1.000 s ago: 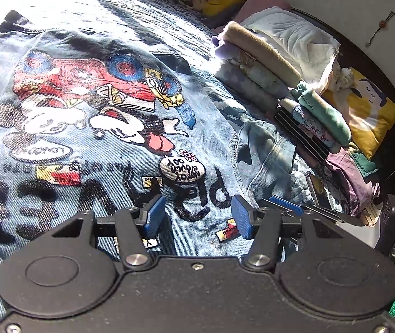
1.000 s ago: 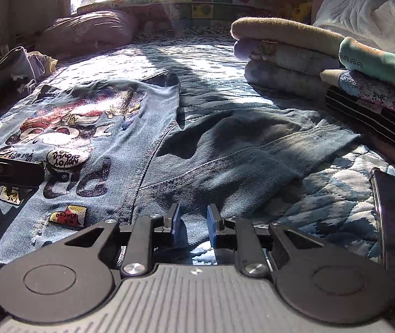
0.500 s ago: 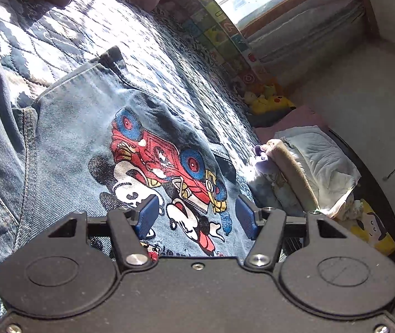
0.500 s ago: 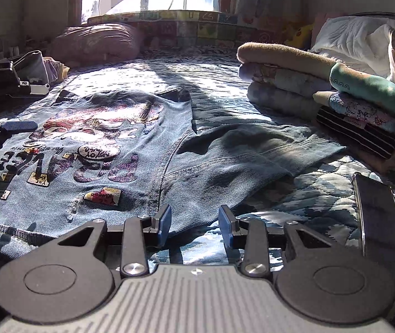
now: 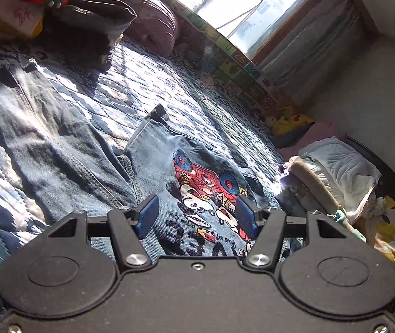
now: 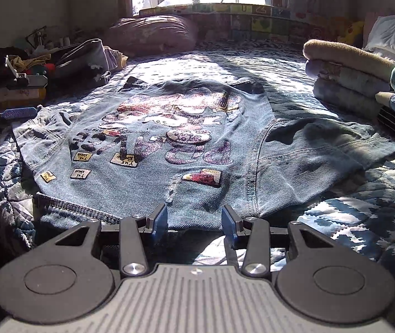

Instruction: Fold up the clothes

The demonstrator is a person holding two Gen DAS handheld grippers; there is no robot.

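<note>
A denim jacket [image 6: 175, 149] with a cartoon print and sewn patches lies flat, back side up, on the quilted bed [image 6: 350, 216]. Its sleeves spread to both sides; one sleeve [image 6: 322, 155] points right, the other [image 5: 44, 138] runs off left in the left wrist view. My right gripper [image 6: 194, 222] is open and empty just before the jacket's hem. My left gripper [image 5: 196, 215] is open and empty, held above the jacket [image 5: 186, 172] near the print. The left gripper's blue fingers [image 6: 17, 113] also show at the left edge of the right wrist view.
A stack of folded clothes [image 6: 364, 83] stands at the right of the bed, also seen as folded clothes [image 5: 317, 183]. A purple bolster [image 6: 153, 34] lies under the window. Loose clothes and clutter [image 6: 44, 66] pile at the left. A yellow cushion [image 5: 392, 227] sits beside the stack.
My left gripper swung left and tilted up, away from the lettering toward the left sleeve. My right gripper drew back to the hem and opened wider.
</note>
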